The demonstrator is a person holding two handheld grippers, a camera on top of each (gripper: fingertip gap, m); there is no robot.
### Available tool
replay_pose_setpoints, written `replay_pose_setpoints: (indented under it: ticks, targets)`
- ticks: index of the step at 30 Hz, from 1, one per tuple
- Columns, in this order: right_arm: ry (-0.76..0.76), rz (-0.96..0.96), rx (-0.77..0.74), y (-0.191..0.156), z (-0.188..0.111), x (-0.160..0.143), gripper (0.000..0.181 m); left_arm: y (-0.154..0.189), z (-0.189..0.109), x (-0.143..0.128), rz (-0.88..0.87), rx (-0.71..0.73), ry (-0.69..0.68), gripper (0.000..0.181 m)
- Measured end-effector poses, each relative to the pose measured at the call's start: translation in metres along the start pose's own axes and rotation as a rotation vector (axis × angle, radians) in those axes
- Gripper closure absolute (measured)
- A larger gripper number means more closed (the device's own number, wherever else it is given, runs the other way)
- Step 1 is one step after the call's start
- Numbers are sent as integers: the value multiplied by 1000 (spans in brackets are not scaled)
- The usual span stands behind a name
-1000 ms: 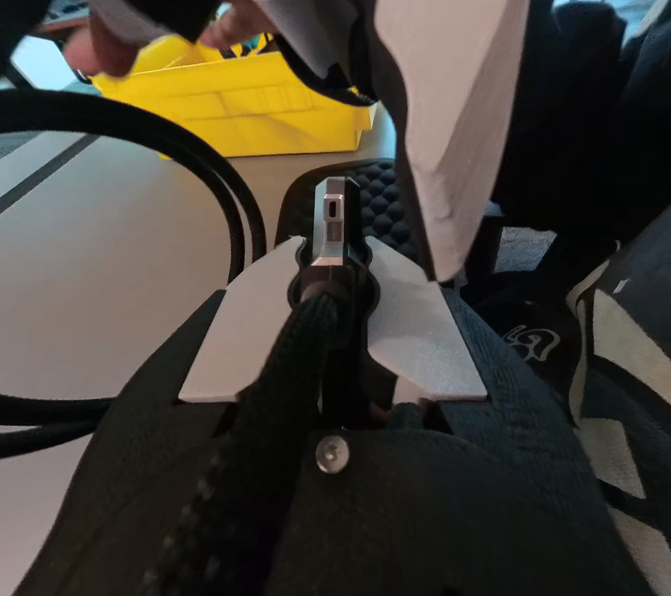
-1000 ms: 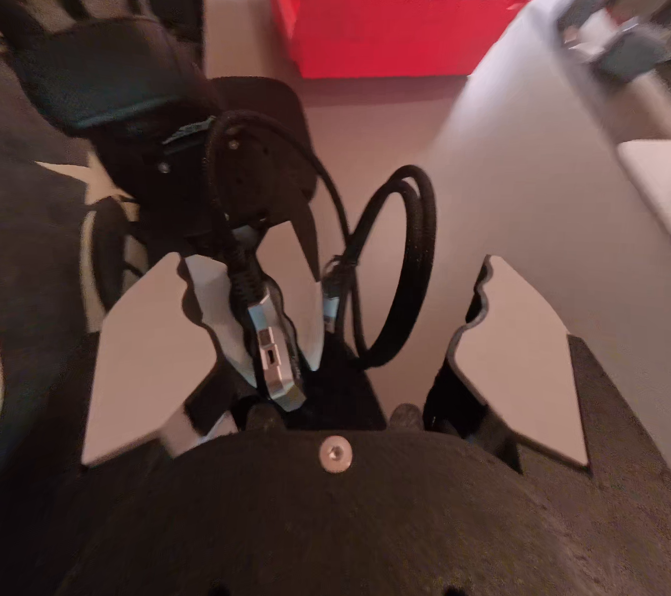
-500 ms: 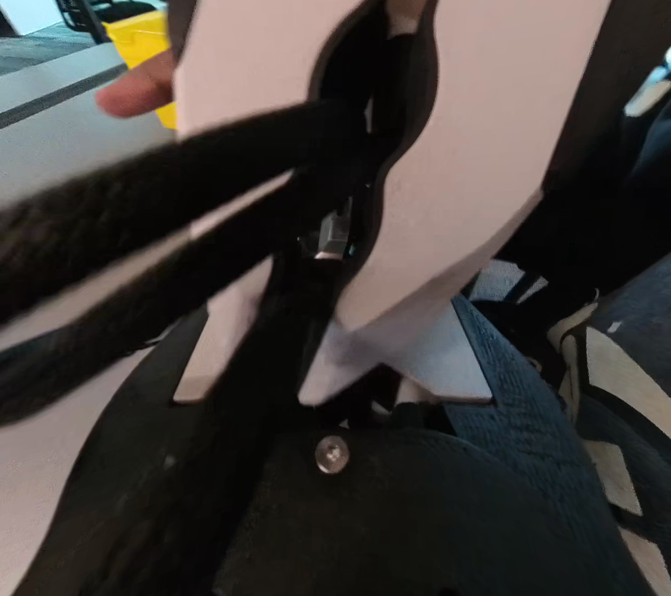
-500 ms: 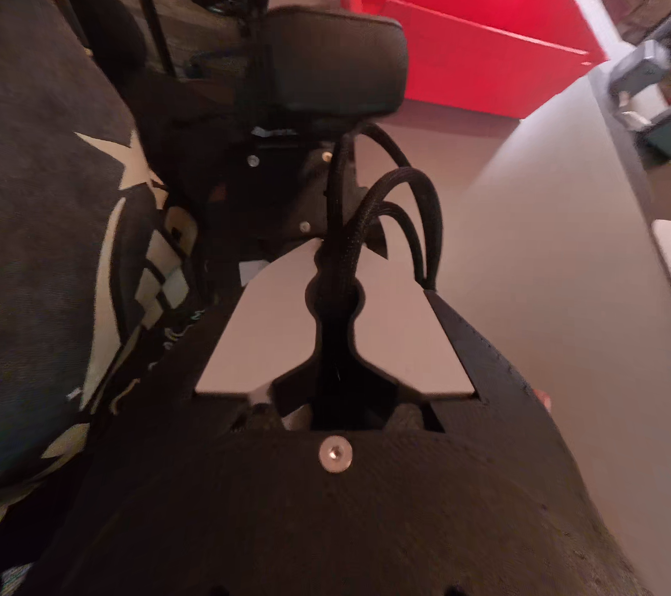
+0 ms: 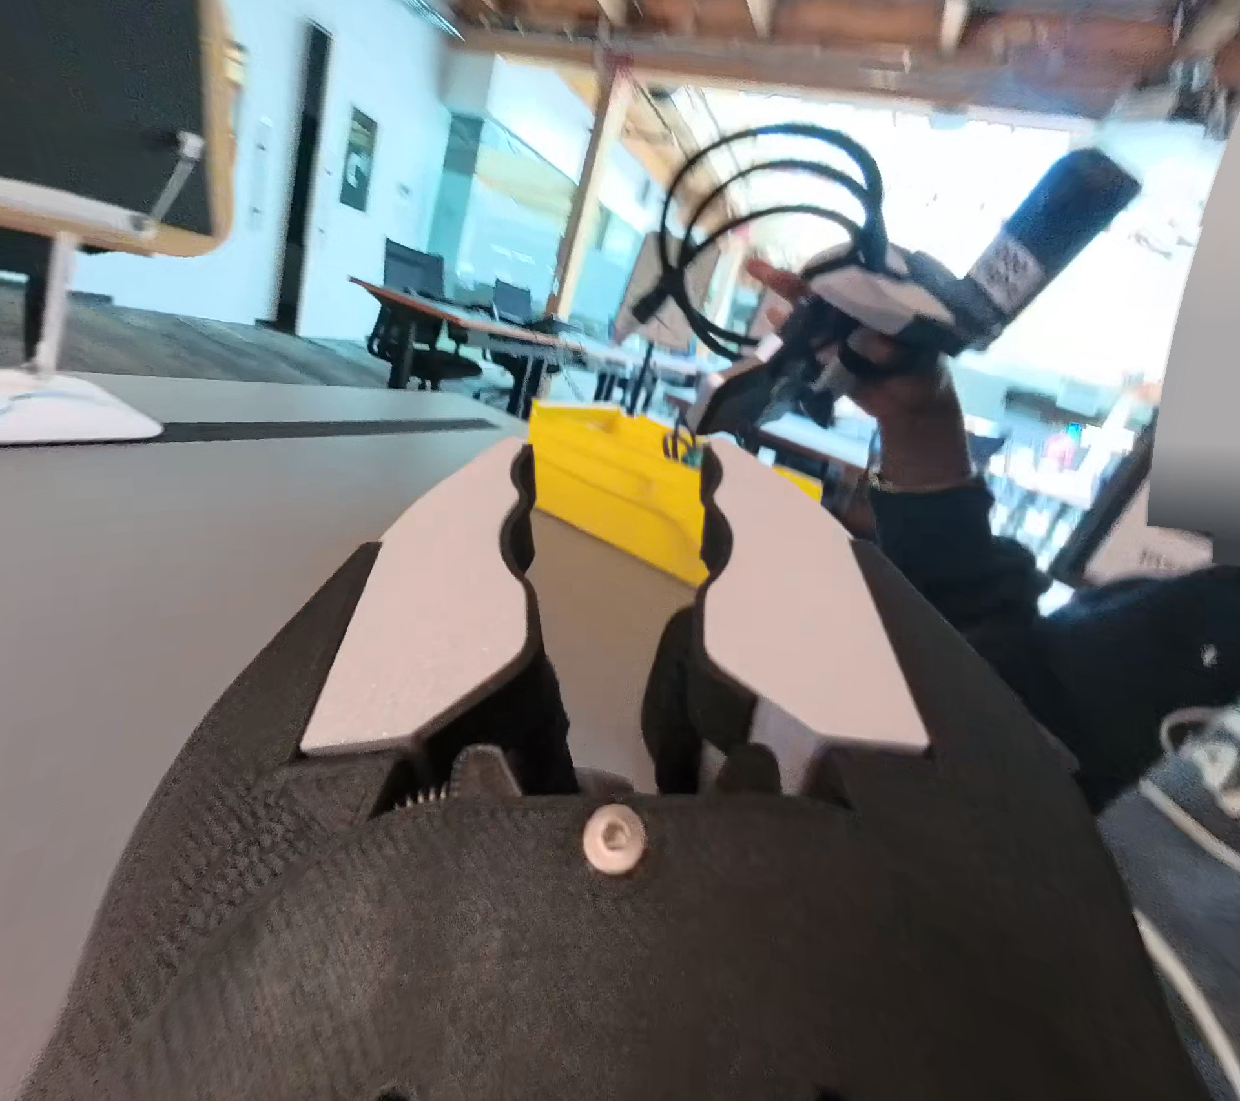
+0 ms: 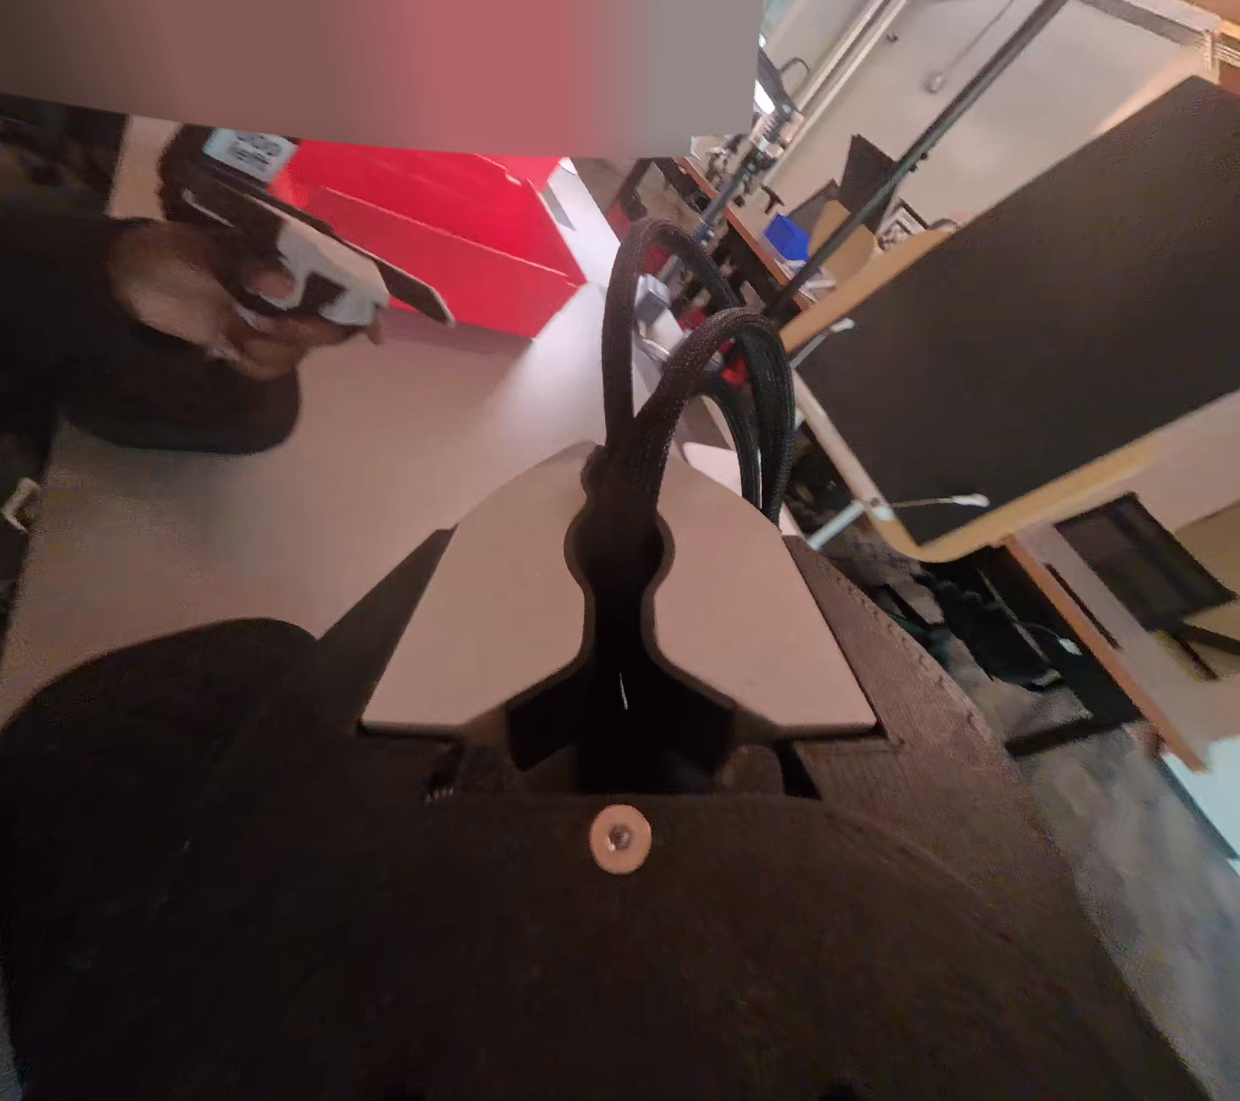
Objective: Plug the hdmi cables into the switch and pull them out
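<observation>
My right gripper [image 6: 624, 465] is shut on a black braided HDMI cable [image 6: 678, 357], whose loops rise above the fingertips. The cable's plugs are hidden in this view. In the left wrist view this gripper [image 5: 865, 290] is held high in a hand at the upper right, with the coiled cable [image 5: 771, 223] arching over it. My left gripper [image 5: 617, 458] is open and empty, low over the grey table [image 5: 201, 532]. It also shows in the right wrist view [image 6: 376, 290], held in a hand at the left. No switch is in view.
A yellow bin [image 5: 604, 492] stands on the table just beyond my left fingertips. A red bin [image 6: 443, 243] stands at the far end of the table [image 6: 402, 431]. A white monitor base [image 5: 74, 411] sits at the far left, with a dark screen panel [image 6: 1006, 344] to the right.
My left gripper let go of the cable's metal plug and opened. My right gripper shut on the cable and lifted it high off the table. Both views swung upward.
</observation>
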State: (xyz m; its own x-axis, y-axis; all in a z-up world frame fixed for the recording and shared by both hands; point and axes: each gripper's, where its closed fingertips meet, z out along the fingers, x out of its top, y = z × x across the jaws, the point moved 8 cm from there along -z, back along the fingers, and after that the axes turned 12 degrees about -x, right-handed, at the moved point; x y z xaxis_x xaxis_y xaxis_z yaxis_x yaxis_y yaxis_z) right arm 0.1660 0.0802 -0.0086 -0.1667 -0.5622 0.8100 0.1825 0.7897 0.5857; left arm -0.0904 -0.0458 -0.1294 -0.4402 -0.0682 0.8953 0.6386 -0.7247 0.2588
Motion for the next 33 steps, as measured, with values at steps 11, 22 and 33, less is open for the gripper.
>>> replay_pose_setpoints:
  ticks: [11,22,33]
  targets:
    - [-165,-192,6,143,-26,-30,173,-9,-17,13,59,119,288,130]
    - [-719,-10,425,166,-27,-159,173,-5,-3,4,238,121,168,119]
    - [-1362,-81,821,122,8,-215,172,-5,-2,3,222,99,162,120]
